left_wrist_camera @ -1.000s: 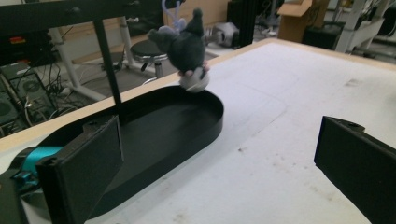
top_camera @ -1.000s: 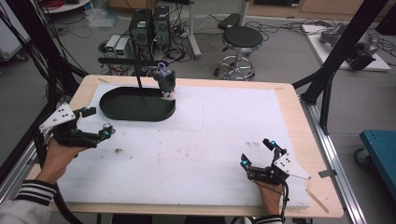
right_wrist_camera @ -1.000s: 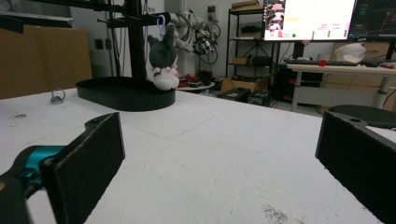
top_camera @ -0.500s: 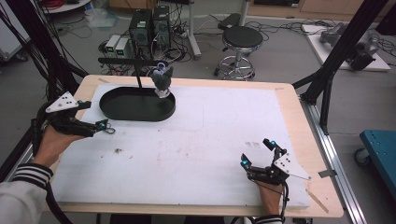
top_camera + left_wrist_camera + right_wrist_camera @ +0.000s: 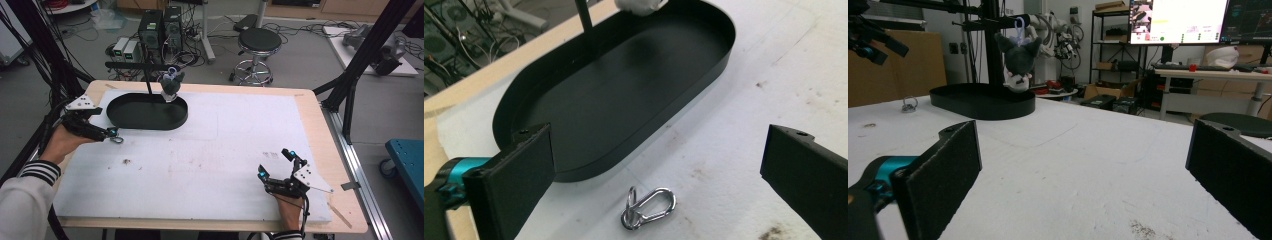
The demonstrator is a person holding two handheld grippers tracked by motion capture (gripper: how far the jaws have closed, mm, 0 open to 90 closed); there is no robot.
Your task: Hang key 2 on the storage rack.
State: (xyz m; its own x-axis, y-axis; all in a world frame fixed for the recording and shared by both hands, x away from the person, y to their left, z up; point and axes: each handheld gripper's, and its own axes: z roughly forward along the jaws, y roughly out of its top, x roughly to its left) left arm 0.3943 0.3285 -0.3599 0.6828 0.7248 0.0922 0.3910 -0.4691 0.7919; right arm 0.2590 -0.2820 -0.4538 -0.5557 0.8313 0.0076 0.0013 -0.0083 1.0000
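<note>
The metal clip [image 5: 647, 206], a small silver carabiner with a ring on it, lies flat on the white worktop [image 5: 225, 150], just outside the near rim of the black oval tray [image 5: 614, 95], at about 5 o'clock from the tray's left end in the high view. The left tongs [image 5: 656, 170] hang right over it with their jaws wide apart, the clip lying loose between them and touching neither. So the step in hand looks like the pick-up of the clip, with the approach nearly finished and the grasp not yet made.

The next move, as I judge it, calls for lowering the left tongs until the jaws flank the clip, then closing on its body and not on the loose ring, which could swing or slip.

From the tray rises a black stand [image 5: 145, 75] whose bar carries a grey plush toy [image 5: 171, 84] at the tray's 1 o'clock. The right tongs [image 5: 277, 165], jaws also spread and holding nothing, rest idle on the worktop near its 5 o'clock corner, well apart from the clip.
</note>
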